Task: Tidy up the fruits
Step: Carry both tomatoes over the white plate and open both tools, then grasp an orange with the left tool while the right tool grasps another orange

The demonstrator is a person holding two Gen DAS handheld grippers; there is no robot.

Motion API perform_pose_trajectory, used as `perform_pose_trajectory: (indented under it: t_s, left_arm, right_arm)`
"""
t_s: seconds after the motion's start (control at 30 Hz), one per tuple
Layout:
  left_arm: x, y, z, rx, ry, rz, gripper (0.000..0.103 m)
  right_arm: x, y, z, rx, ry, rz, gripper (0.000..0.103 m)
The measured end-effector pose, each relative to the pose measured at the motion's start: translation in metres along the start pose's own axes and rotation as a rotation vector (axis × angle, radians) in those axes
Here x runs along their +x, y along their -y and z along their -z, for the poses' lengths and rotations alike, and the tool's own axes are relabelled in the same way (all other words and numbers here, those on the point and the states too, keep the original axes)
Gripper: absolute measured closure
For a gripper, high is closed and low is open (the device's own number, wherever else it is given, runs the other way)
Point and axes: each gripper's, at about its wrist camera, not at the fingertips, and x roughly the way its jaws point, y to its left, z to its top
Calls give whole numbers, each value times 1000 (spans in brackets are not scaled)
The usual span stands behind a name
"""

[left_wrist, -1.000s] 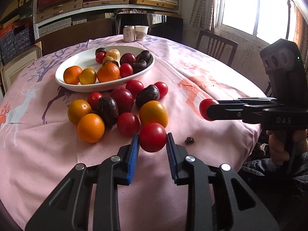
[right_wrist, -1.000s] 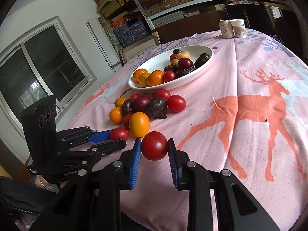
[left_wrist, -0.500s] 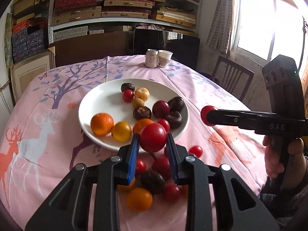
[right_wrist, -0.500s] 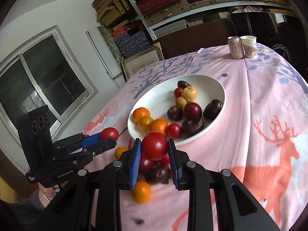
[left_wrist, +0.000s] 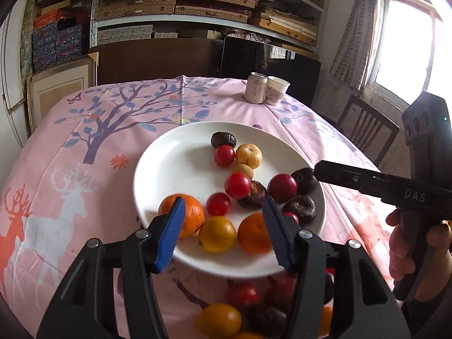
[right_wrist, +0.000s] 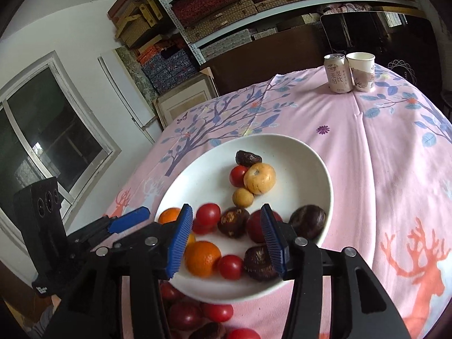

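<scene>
A white plate (left_wrist: pixel 158 169) on the pink tablecloth holds oranges, dark fruits, yellow fruits and red tomatoes. My left gripper (left_wrist: pixel 224 227) hovers over the plate's near rim with its jaws opening. Nothing is pressed between its blue pads; two red tomatoes (left_wrist: pixel 218 204) lie on the plate just beyond them. My right gripper (right_wrist: pixel 226 237) is also over the plate (right_wrist: pixel 310 169), jaws opening, with nothing gripped. A blurred red tomato (right_wrist: pixel 208 214) sits just past its left pad. Each gripper shows in the other's view: right gripper (left_wrist: pixel 322 171), left gripper (right_wrist: pixel 135 217).
Several loose fruits (left_wrist: pixel 219 320) lie on the cloth in front of the plate, partly hidden by the fingers. A drink can (left_wrist: pixel 255 87) and a paper cup (left_wrist: pixel 276 90) stand at the far edge. A wooden chair (left_wrist: pixel 364 130) is at the right, and shelves behind.
Both grippers carried a red tomato from the table's front up over the plate. Both pairs of jaws have since spread, and the tomatoes have left the pads for the plate.
</scene>
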Motion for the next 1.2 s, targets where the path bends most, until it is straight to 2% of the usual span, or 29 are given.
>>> perform_pose_trajectory:
  t_s: [0.2,0.27,0.4,0.47,0.57,0.63,0.67,0.87,1.0,1.03,1.07,1.13,1.2]
  left_arm:
    - [-45,8,59,109,-22,3,48]
    - [-59,9,77,109,-22,7,44]
    - [-72,11,104,104,-43,11,42]
    - [-72,14,112,115,-52,2,42]
    - [-68,17,119,117,-76,-9,42]
    - [-65,18,121,117,-83,-12,42]
    - [-64,19,121,118,-83,-15,42]
    - [-55,28,116,134,-86,-21,42]
    - [-37,31,113,131,-139,-34,42]
    - [-34,30,112,120,-155,-23,48]
    - [-33,29,112,113,-158,-7,60]
    - [-32,30,112,117,-153,-15,67]
    - [-36,32,112,125,-134,-11,67]
  right_arm:
    - [-34,-37,72,-199,-82,-22,53]
    - [-40,-49,96,-248,-114,-47,53]
    - [-40,-65,125,-291,-145,-23,53]
    - [-34,-67,129,-289,-153,-5,53]
    - [-20,-61,131,-221,-191,-3,54]
    - [-14,-58,133,-194,-202,12,63]
    - [-14,-56,133,-178,-193,3,69]
    - [-33,-47,136,-168,-96,-60,69]
    - [-38,-34,134,-126,-83,-71,69]
    - [-38,-31,134,-115,-82,-75,69]
    - [-38,-29,134,-109,-81,-78,69]
    - [-38,-26,135,-99,-78,-82,69]
    - [-39,-26,136,-99,-73,-87,69]
